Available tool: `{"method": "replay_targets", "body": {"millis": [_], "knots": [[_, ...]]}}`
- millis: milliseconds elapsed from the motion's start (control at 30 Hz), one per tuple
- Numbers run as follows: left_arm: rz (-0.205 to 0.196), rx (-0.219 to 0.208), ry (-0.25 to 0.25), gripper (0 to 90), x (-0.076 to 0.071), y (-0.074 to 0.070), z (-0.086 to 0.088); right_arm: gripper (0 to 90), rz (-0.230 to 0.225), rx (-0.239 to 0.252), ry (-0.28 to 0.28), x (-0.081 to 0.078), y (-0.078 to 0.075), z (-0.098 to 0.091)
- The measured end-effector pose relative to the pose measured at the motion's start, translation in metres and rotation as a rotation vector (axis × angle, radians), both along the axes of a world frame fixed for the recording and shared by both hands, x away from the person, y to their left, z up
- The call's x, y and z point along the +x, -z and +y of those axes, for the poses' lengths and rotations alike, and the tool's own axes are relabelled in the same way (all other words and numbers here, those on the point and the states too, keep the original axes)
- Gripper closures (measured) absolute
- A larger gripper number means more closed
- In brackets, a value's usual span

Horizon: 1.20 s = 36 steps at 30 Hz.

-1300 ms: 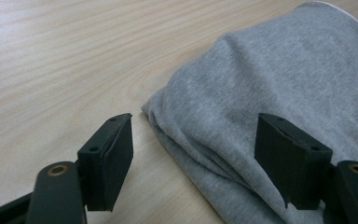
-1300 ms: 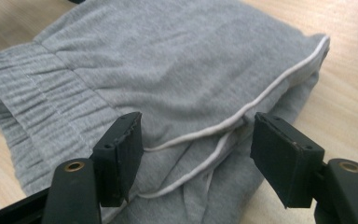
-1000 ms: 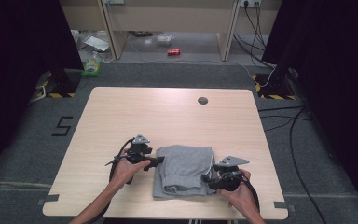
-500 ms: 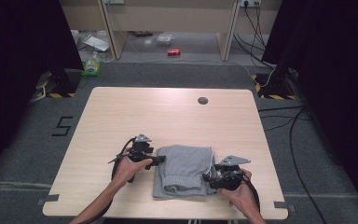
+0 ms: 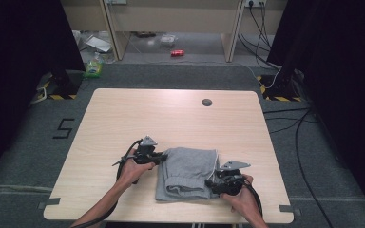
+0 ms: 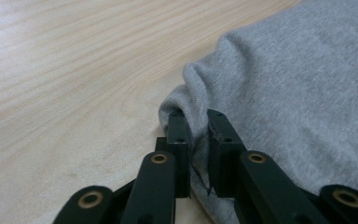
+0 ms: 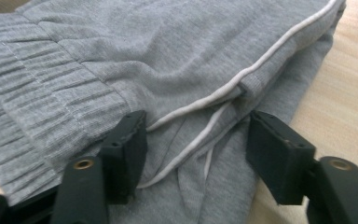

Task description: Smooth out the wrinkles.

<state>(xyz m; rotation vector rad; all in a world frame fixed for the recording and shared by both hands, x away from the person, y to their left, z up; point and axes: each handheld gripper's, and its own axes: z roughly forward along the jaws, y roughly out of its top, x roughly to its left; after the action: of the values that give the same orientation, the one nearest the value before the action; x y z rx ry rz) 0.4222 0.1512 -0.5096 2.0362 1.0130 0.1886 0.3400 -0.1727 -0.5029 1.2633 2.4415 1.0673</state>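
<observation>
A folded grey garment (image 5: 187, 171) lies on the near part of the wooden table (image 5: 180, 118). My left gripper (image 5: 164, 156) is at its left edge. Its jaws have just closed, and in the left gripper view the left gripper (image 6: 196, 116) pinches a fold of the grey garment (image 6: 298, 88). My right gripper (image 5: 210, 184) is at the near right corner. Its jaws (image 7: 196, 122) have just been closing but still stand apart. Between them lie the grey garment (image 7: 168, 56) and its white cord (image 7: 242, 74), and the pads are not pressing.
A small dark grommet (image 5: 206, 102) sits in the far part of the tabletop. Beyond the table, a red can (image 5: 177, 53) and a green item (image 5: 94, 69) lie on the floor. Cables run along the floor at the right.
Both hands stay at the garment's edges, hardly moved. The high view is too distant to show the jaws shifting.
</observation>
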Motion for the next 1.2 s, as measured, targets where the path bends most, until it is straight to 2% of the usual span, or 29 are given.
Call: {"method": "replay_targets", "body": {"millis": [100, 200, 400, 633, 800, 1000, 1133, 1200], "knots": [[-0.019, 0.01, -0.011, 82.6, 0.001, 0.0, 0.0, 48.6, -0.004, 0.001, -0.01, 0.004, 0.002, 0.004], [-0.027, 0.015, -0.025, 83.3, 0.005, 0.0, 0.0, 54.6, -0.013, -0.023, -0.01, 0.008, 0.002, 0.008], [-0.026, 0.021, -0.05, 83.4, 0.014, -0.001, 0.004, 63.3, -0.022, -0.006, -0.01, 0.021, 0.003, 0.012], [-0.029, 0.029, -0.088, 83.5, 0.029, -0.002, 0.013, 66.0, -0.033, -0.002, -0.01, 0.038, 0.004, 0.023], [-0.046, 0.059, -0.112, 83.5, 0.042, -0.006, 0.018, 67.1, -0.036, 0.011, -0.007, 0.054, 0.005, 0.032], [-0.042, 0.054, -0.155, 83.5, 0.059, -0.01, 0.031, 67.3, -0.039, 0.024, -0.009, 0.074, 0.006, 0.043], [-0.041, 0.074, -0.176, 83.3, 0.068, -0.011, 0.034, 67.2, -0.048, 0.02, -0.012, 0.086, 0.007, 0.05], [-0.038, 0.065, -0.188, 83.2, 0.071, -0.011, 0.037, 66.8, -0.051, 0.02, -0.009, 0.09, 0.007, 0.053]]}}
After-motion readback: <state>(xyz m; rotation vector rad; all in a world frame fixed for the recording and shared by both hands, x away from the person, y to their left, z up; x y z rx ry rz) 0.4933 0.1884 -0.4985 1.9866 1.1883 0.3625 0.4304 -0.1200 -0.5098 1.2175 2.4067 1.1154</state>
